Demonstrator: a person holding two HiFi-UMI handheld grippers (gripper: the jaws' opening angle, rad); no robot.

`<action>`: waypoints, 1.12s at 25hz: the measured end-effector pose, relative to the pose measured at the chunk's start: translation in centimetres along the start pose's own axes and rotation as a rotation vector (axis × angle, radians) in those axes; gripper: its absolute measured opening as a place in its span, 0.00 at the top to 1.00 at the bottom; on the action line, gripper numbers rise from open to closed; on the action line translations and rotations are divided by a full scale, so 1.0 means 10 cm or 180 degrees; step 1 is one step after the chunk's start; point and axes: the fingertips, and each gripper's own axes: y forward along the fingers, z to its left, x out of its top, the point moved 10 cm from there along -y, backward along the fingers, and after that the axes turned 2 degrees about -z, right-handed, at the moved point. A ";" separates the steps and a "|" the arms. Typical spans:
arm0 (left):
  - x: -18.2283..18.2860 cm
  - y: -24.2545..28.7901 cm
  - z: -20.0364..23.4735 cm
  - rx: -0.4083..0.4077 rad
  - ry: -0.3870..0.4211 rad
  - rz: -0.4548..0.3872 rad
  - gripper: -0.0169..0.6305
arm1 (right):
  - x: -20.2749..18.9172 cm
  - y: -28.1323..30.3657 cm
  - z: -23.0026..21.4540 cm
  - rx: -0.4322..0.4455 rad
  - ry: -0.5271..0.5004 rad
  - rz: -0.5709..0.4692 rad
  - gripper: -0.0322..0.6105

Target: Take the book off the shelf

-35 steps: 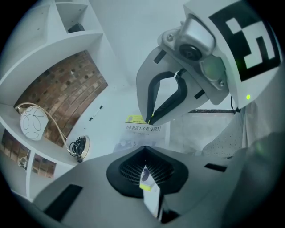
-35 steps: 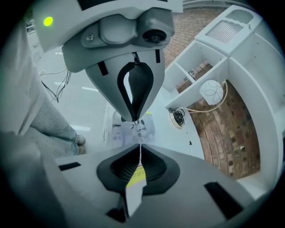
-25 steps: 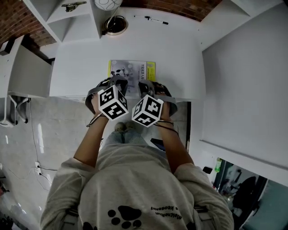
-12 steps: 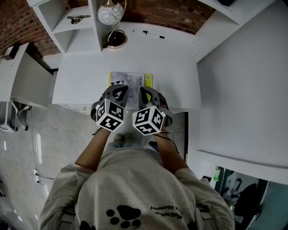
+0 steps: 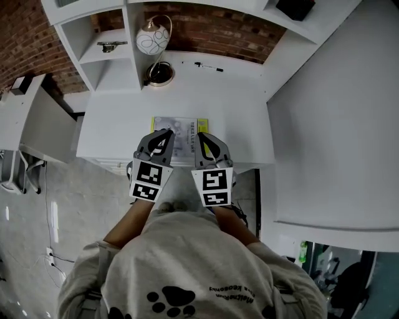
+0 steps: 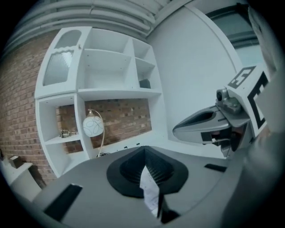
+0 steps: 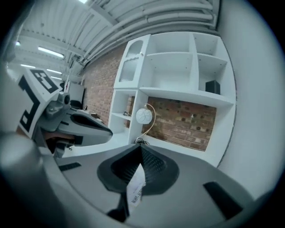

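The book (image 5: 181, 126), pale cover with a yellow strip on its right, lies flat on the white desk (image 5: 240, 115), near the front edge. My left gripper (image 5: 163, 134) and right gripper (image 5: 204, 138) hover side by side over the book's near edge, both shut and holding nothing. In the left gripper view the shut jaws (image 6: 144, 153) point at the shelving, with the right gripper (image 6: 179, 129) beside them. The right gripper view shows its own shut jaws (image 7: 140, 150) and the left gripper (image 7: 108, 130). The book is hidden in both gripper views.
A white shelf unit (image 5: 112, 62) stands at the desk's back against a brick wall. A round white lamp (image 5: 153, 40) sits at the back left, a pen (image 5: 209, 66) lies at the back, and a dark box (image 5: 294, 7) is on an upper shelf. A white wall panel (image 5: 336, 124) is at the right.
Both grippers have tilted up so their marker cubes face the head camera. The head view has swung up, showing more shelving. The book has stayed where it lay.
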 end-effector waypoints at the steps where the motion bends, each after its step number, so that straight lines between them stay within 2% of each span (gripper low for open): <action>1: 0.05 -0.04 0.00 0.0037 -0.0051 -0.0053 0.96 | 0.03 -0.05 -0.02 -0.0010 0.0076 -0.0051 0.93; 6: 0.31 -0.27 -0.06 0.0199 -0.0114 -0.0287 0.96 | 0.15 -0.29 -0.06 -0.0011 0.0264 -0.0281 0.93; 13: 0.54 -0.54 -0.19 0.0282 -0.0159 -0.0531 0.96 | 0.33 -0.61 -0.06 0.0036 0.0257 -0.0546 0.92; 19: 0.53 -0.70 -0.41 0.0366 -0.0137 -0.0601 0.96 | 0.41 -0.87 -0.04 0.0136 0.0172 -0.0659 0.92; 28: 0.47 -0.79 -0.66 0.0322 -0.0107 -0.0652 0.96 | 0.30 -1.02 -0.02 0.0193 0.0107 -0.0735 0.93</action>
